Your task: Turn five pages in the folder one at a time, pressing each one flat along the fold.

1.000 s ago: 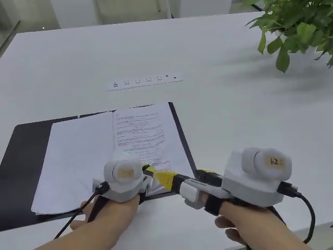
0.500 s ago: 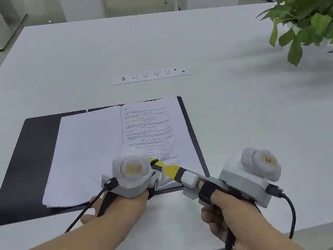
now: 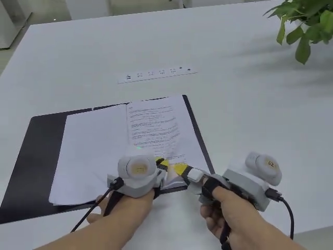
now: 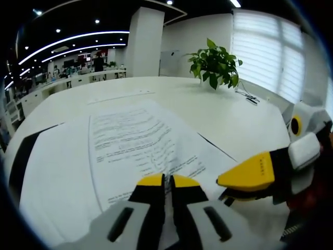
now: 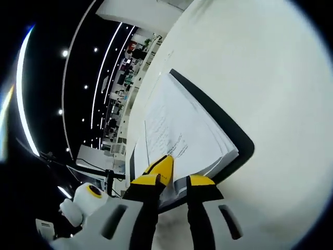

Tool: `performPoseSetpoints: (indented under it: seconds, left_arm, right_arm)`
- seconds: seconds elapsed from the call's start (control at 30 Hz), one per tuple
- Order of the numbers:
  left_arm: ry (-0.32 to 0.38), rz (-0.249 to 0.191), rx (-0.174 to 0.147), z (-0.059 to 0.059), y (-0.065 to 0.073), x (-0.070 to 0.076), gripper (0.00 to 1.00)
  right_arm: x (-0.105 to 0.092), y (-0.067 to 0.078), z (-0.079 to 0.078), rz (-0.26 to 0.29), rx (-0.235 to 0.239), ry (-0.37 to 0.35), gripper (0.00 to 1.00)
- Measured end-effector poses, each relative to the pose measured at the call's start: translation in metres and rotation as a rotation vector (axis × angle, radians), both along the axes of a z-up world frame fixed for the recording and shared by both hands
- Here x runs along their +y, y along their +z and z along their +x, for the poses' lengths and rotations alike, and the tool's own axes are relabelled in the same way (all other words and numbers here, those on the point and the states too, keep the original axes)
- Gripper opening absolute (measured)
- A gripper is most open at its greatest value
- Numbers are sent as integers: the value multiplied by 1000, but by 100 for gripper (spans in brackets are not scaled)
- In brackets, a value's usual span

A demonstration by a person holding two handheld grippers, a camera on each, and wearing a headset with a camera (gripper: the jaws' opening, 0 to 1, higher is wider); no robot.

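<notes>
The black folder (image 3: 30, 156) lies open on the white desk (image 3: 250, 104), from the left edge to the middle of the head view. Its bare left cover sits at far left. A blank page (image 3: 91, 148) lies just right of the cover. Right of the fold is a printed page (image 3: 156, 127), which rests flat.

At lower centre, the left hand (image 3: 122, 208) holds the left tool (image 4: 167, 182) at the bottom edge of the printed page. In the left gripper view this tool is clenched, its yellow tips pressed together with only a thin line between them. The tips lie over the lower part of the printed page, and I cannot tell whether any paper is caught between them.

Just right of it, the right hand (image 3: 234, 213) holds the right tool (image 5: 179, 178), which points left at the lower right corner of the printed page. In the right gripper view one yellow tip sits above the sheet and the other below, a little apart. The page's edge lies between them, but I cannot tell whether they pinch it. The two tools' tips are close together at the page's bottom edge.

A socket strip (image 3: 156, 74) lies in the desk above the folder, well apart from it. A green plant (image 3: 304, 23) stands in the upper right corner.
</notes>
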State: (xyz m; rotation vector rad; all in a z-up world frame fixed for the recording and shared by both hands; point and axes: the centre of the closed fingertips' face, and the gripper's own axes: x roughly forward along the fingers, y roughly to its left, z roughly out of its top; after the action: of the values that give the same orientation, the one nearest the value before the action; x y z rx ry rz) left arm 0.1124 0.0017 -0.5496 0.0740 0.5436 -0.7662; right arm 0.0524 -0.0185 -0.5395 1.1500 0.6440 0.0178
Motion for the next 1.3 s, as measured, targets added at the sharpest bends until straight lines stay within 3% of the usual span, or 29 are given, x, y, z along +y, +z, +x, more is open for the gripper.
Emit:
performPoseSetpoints:
  seconds: [0.37, 0.57, 0.67, 0.7, 0.77, 0.83, 0.93, 1.0, 1.03, 1.23, 1.3]
  left_arm:
    - [-3, 2, 4, -1, 0, 0, 3]
    - [-6, 4, 8, -1, 0, -1, 4]
    - [7, -29, 39, 0, 1, -1, 5]
    - [4, -48, 68, -2, 3, -1, 6]
    - [-27, -37, 86, -4, 4, -1, 10]
    - [-47, -5, 82, -8, 7, 5, 19]
    - [-33, -7, 97, -11, 15, 24, 29]
    - [-29, -10, 87, -13, 22, 34, 27]
    - [-26, -3, 67, -13, 27, 43, 27]
    - [47, -68, 48, -15, 52, 87, 35]
    - [56, -71, 37, -16, 56, 101, 35]
  right_arm:
    - [-7, -11, 0, -10, 43, -54, 1]
    - [-6, -9, 1, -22, 36, -66, 0]
    - [-6, -8, 0, -31, 32, -71, 0]
    - [-6, -7, -1, -36, 31, -73, 0]
    - [-7, -4, -1, -37, 21, -73, 0]
    - [-6, 1, -3, -51, 12, -72, 0]
    - [-5, 12, -3, -79, -21, -66, 0]
    - [-3, 21, -3, -96, -40, -67, 0]
    - [-3, 24, -3, -106, -46, -67, 0]
    - [10, 49, -1, -206, -121, -43, 0]
    - [15, 59, 1, -261, -159, -23, 0]
